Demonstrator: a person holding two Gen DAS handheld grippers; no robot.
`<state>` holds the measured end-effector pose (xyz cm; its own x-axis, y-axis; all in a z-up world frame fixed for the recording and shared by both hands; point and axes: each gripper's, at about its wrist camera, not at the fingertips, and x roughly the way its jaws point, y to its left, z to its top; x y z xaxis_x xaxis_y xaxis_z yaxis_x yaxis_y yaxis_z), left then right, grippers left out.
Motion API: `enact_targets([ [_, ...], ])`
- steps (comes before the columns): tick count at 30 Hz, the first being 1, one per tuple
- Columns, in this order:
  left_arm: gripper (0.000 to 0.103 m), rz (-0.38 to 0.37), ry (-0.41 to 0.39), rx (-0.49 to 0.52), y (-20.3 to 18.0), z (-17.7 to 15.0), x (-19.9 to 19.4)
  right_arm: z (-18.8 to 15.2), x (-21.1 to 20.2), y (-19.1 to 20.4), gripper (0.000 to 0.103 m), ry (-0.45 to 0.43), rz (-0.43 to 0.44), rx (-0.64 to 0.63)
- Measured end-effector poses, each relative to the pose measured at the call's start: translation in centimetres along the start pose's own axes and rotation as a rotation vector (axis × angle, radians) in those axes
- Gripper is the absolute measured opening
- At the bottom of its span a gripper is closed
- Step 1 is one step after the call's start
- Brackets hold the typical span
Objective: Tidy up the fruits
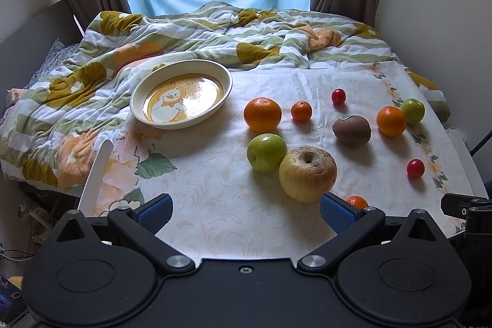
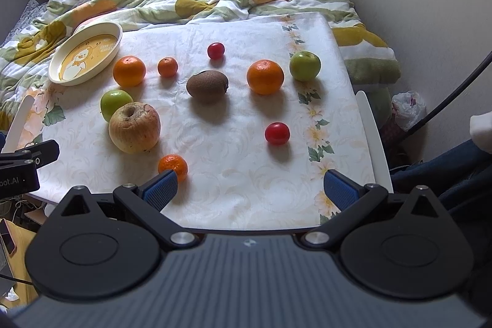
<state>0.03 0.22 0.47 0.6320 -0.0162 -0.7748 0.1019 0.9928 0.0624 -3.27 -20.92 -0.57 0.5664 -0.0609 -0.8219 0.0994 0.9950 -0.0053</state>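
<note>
Fruits lie loose on a white floral cloth. A big yellowish apple touches a green apple. Behind are an orange, a small mandarin, a kiwi, a second orange, a second green apple, two red cherry tomatoes and another mandarin. An empty duck-print plate sits far left. My left gripper and right gripper are open, empty, at the near edge.
A rumpled flowered quilt covers the bed behind the cloth. Curtains and a window stand at the back. A wall runs along the right. The table's white edge shows on the right, with bags on the floor beyond it.
</note>
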Motion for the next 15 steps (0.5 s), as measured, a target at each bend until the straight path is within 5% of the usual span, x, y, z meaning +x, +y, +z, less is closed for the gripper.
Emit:
enact_targets([
  [15, 0.103, 0.000, -0.005, 0.002, 0.17, -0.02, -0.08, -0.04, -0.05, 0.09, 0.103, -0.002, 0.001, 0.002],
])
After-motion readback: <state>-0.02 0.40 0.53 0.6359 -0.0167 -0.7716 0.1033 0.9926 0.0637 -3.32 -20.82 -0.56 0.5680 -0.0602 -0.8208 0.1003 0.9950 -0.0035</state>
